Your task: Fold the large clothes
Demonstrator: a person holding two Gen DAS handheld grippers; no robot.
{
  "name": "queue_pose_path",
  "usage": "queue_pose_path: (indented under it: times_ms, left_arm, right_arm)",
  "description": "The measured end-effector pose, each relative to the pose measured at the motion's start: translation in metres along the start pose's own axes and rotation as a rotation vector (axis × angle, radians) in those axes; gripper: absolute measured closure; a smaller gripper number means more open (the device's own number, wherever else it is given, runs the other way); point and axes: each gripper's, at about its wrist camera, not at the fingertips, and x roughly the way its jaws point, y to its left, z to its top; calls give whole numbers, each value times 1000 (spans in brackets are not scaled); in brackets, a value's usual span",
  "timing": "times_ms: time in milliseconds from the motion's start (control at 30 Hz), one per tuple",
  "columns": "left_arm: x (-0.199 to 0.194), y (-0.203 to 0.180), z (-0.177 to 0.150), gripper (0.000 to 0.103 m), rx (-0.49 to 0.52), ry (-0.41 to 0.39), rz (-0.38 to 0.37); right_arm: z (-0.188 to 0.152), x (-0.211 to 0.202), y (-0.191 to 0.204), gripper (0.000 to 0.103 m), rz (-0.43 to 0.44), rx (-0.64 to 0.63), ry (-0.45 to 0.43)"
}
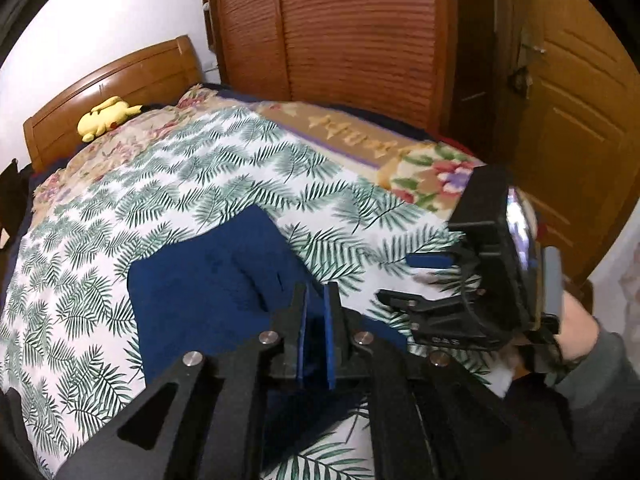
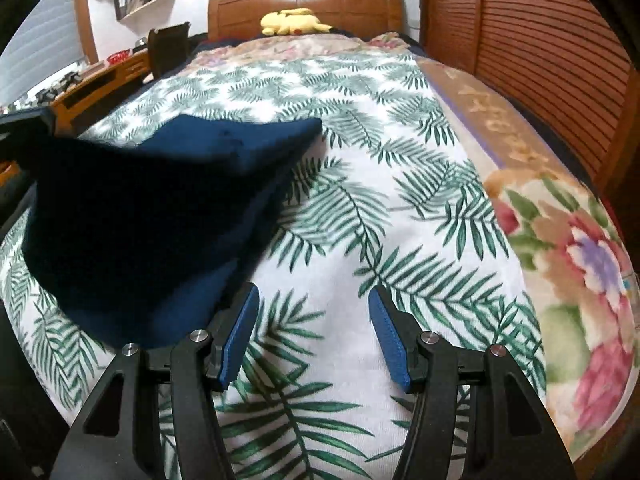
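A dark navy garment (image 1: pixel 208 280) lies partly folded on the leaf-print sheet (image 1: pixel 120 208) of the bed. My left gripper (image 1: pixel 316 304) is shut on the garment's near edge and holds it a little lifted. In the right wrist view the garment (image 2: pixel 152 216) sits at the left, its near part raised and in shadow. My right gripper (image 2: pixel 314 320) is open and empty, low over the sheet (image 2: pixel 380 200) just right of the garment. It also shows at the right of the left wrist view (image 1: pixel 472 280), held in a hand.
A floral blanket (image 2: pixel 568 264) covers the bed's right side. A yellow plush toy (image 2: pixel 294 21) lies by the wooden headboard (image 2: pixel 320 0). A slatted wooden wardrobe (image 1: pixel 352 28) and a door (image 1: pixel 568 120) stand to the right. A cluttered desk (image 2: pixel 92 76) stands left of the bed.
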Motion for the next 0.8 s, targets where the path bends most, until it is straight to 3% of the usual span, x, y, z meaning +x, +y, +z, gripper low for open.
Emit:
queue_pose_path:
  times_ms: [167, 400, 700, 800]
  left_arm:
    - [-30, 16, -6, 89, -20, -55, 29]
    - [-36, 60, -41, 81, -72, -22, 97]
    - [-20, 110, -82, 76, -158, 25, 135]
    - [-13, 120, -91, 74, -181, 37, 133]
  right_arm:
    - [18, -14, 6, 45, 8, 13, -51]
    - [49, -25, 36, 45, 83, -8, -130]
    - [51, -9, 97, 45, 236, -99, -74]
    - [42, 2, 107, 45, 238, -124, -30]
